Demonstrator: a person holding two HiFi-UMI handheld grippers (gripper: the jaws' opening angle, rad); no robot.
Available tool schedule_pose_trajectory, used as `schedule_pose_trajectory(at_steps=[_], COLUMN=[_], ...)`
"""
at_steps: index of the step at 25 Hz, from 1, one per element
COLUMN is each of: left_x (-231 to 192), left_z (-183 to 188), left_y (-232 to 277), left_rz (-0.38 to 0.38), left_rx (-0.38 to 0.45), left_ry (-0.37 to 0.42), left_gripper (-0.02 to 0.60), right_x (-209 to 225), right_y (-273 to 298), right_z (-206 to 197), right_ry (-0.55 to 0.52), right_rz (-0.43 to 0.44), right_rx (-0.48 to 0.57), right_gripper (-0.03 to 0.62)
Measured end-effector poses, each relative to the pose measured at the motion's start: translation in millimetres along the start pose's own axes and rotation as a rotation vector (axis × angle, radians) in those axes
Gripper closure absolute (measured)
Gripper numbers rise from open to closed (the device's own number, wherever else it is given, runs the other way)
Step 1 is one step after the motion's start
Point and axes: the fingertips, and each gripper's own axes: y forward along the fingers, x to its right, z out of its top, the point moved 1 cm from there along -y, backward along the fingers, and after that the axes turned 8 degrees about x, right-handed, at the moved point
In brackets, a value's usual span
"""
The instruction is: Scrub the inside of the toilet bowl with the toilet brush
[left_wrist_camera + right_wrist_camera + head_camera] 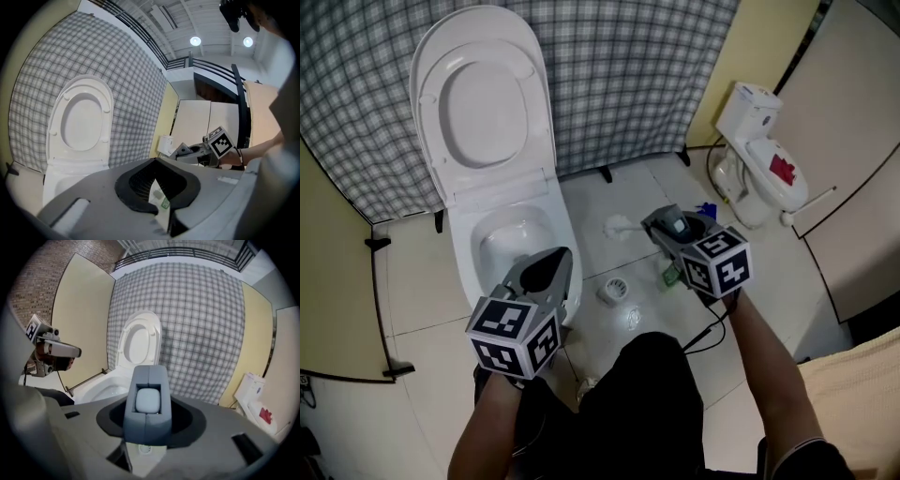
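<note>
Is closed at the back by a grey checked cloth (656,84), with pale yellow panels (326,272) either side. Has a floor of pale glossy tiles (412,300) and a second, smaller white toilet (764,159) against the right panel. Is lit by two round ceiling lamps (195,41).

- toilet bowl (517,242): white and glossy, standing on the floor (609,192) at the left of the head view. Its seat (429,103) is flipped upright behind it, so the inside is wide open.
- toilet brush (620,225): fuzzy white head and a chunky grey handle (148,427) with a pale oval patch. The handle is clamped in the right gripper (659,223). The head pokes out just to the right of the bowl, outside it and not touching.
</note>
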Motion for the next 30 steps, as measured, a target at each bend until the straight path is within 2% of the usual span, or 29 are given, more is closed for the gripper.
schedule_pose_trajectory(at_steps=[7, 14, 22, 26, 30], left_x=[-8, -30, -70, -99, -117], left_z=[31, 48, 54, 34, 17], left_y=[-45, -88, -121, -133, -133], left_rz=[0.062, 0.137, 0.24, 0.291, 0.307], left_rx=[0.04, 0.071, 0.063, 0.061, 0.053], left_ry=[0.053, 0.078, 0.068, 0.039, 0.006], left_gripper=[0.572, 0.572, 0.572, 0.572, 0.572], right_x=[-47, -115, -173, -197, -210], right_y=[-34, -31, 16, 47, 72], right_z=[84, 132, 138, 121, 95], right_ry=[-0.032, -0.048, -0.033, -0.034, 0.017], right_rz=[0.073, 0.194, 0.305, 0.322, 0.322], right_rx=[0.164, 0.252, 0.222, 0.206, 0.171], right_gripper=[0.395, 0.395, 0.395, 0.395, 0.395])
